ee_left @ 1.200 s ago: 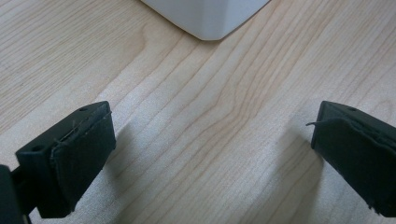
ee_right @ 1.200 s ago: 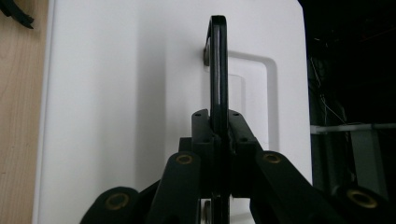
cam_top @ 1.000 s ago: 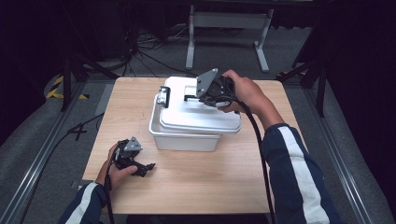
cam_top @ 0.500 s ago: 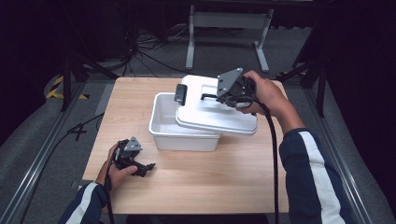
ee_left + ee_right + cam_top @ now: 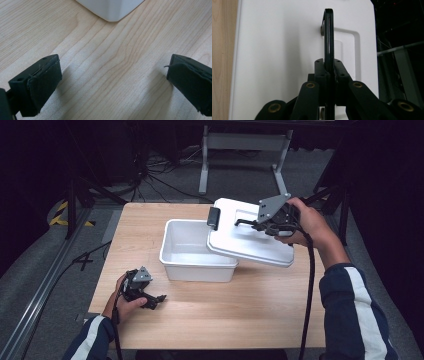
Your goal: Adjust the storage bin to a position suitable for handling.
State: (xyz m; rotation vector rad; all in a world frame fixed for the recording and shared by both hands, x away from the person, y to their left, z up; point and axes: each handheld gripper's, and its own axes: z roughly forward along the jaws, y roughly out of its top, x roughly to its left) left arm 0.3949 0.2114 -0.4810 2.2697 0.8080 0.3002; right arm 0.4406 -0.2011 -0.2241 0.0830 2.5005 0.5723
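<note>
right claw (image 5: pixel 255 224) pinching lid (image 5: pixel 240 237) handle (image 5: pixel 328 37), bin (image 5: pixel 195 251) below-left; left claw (image 5: pixel 154 299) spread. keep lid level, lower slow.

The high view looks forward and down on the whole table (image 5: pixel 280 320). The left gripper view skims the wood, sharing the tub (image 5: pixel 110 8) corner at 12 o'clock. The right gripper view presses close on the lid (image 5: pixel 282 50).

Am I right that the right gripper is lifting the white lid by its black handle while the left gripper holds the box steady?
Not quite. The left gripper is open and rests on the table, apart from the box, as the high view shows. The right gripper does lift the lid by its handle.
</note>
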